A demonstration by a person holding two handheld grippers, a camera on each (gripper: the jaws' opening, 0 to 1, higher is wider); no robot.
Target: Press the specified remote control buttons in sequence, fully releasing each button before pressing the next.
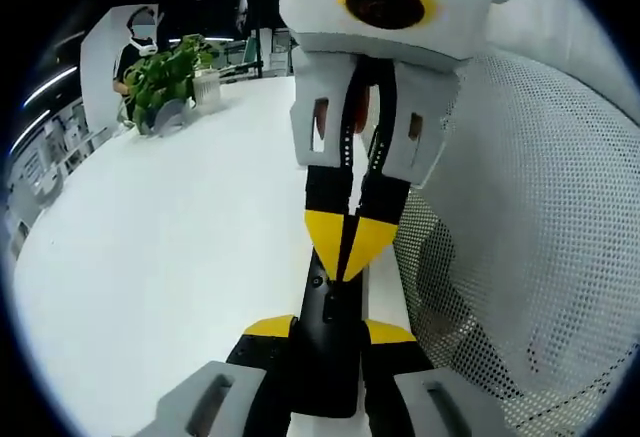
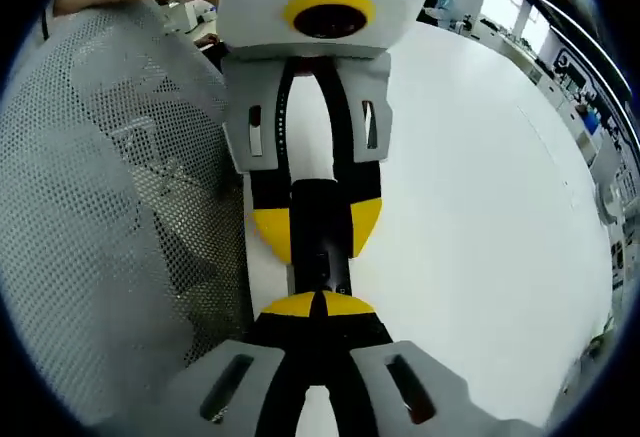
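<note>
Left tongs (image 1: 328, 332) were clamped on a slim black remote (image 1: 330, 342), while the right tongs (image 2: 318, 304), tips together, met its top face. Both hovered over a smooth white tabletop (image 1: 170, 257), beside a grey mesh chair back (image 1: 540, 257); green plants (image 1: 165, 77) stood far off.

A white table (image 1: 170, 257) carries the things. On it, at the far edge in the left gripper view, stands a leafy green plant (image 1: 165, 77) with a small white container (image 1: 207, 88) just beside it.
</note>
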